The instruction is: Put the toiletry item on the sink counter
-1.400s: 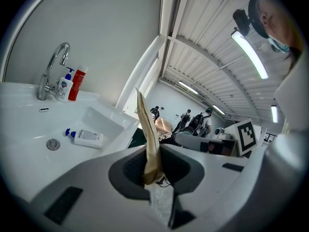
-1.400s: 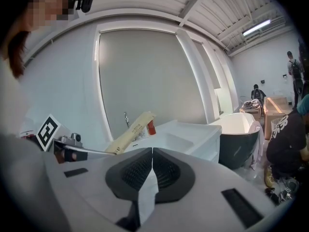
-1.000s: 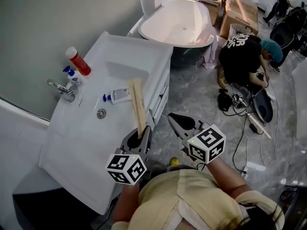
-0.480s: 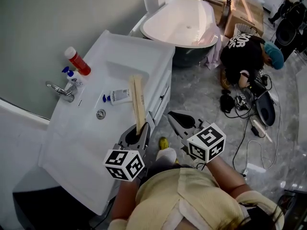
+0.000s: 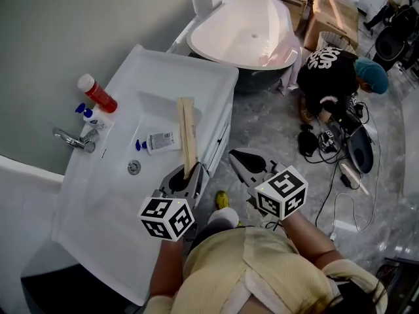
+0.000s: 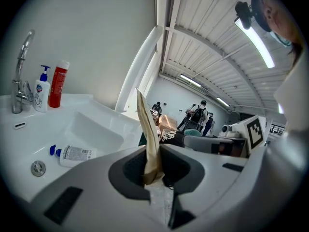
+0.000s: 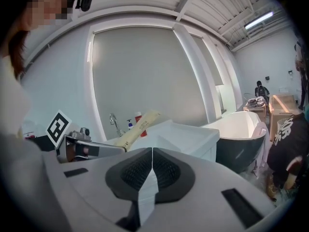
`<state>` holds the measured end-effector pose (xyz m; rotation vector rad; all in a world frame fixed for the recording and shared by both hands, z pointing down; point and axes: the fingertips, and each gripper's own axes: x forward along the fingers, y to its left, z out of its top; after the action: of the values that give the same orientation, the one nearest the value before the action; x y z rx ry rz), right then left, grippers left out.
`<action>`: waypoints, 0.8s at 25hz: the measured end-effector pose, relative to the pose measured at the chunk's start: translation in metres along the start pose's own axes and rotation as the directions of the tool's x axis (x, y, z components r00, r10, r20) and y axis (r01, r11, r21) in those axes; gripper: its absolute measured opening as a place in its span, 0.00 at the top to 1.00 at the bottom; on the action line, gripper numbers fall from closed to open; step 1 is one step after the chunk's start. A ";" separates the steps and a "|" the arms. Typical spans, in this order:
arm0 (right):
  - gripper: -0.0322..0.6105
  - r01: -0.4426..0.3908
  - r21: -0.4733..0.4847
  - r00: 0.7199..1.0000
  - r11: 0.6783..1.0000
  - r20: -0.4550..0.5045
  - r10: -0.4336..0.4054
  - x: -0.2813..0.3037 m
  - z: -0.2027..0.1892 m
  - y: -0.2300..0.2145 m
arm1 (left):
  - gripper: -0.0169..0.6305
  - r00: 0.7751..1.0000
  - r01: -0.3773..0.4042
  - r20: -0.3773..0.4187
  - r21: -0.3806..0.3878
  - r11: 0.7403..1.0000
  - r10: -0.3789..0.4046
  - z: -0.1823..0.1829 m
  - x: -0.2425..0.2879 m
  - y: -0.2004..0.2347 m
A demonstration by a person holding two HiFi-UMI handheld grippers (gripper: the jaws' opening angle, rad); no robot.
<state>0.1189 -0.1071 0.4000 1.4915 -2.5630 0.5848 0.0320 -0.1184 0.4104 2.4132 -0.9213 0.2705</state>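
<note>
Behind the basin [image 5: 121, 142] you have 2 upright bottles: 1 red bottle [image 5: 97, 93], 1 blue-pump bottle [image 5: 91, 116]. 1 white tube [image 5: 157, 140] lies inside the basin. Your left gripper [image 5: 188, 173] clamps 1 tan packet [image 5: 187, 133], which projects over the basin's right edge. Your right gripper [image 5: 239, 159], right of the basin, is clenched on nothing.

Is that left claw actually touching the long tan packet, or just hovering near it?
Touching. In the left gripper view, the left gripper pinches the tan packet at its lower end.
</note>
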 end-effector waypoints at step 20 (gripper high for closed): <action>0.91 0.033 -0.011 0.999 0.999 -0.028 -0.033 0.085 0.032 -0.040 | 0.84 0.999 0.021 -0.033 -0.006 1.000 -0.021 0.035 0.054 0.069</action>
<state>0.1133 -0.2059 0.4062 1.5083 -2.5117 0.5835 0.0264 -0.2103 0.4290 2.4044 -0.8803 0.2991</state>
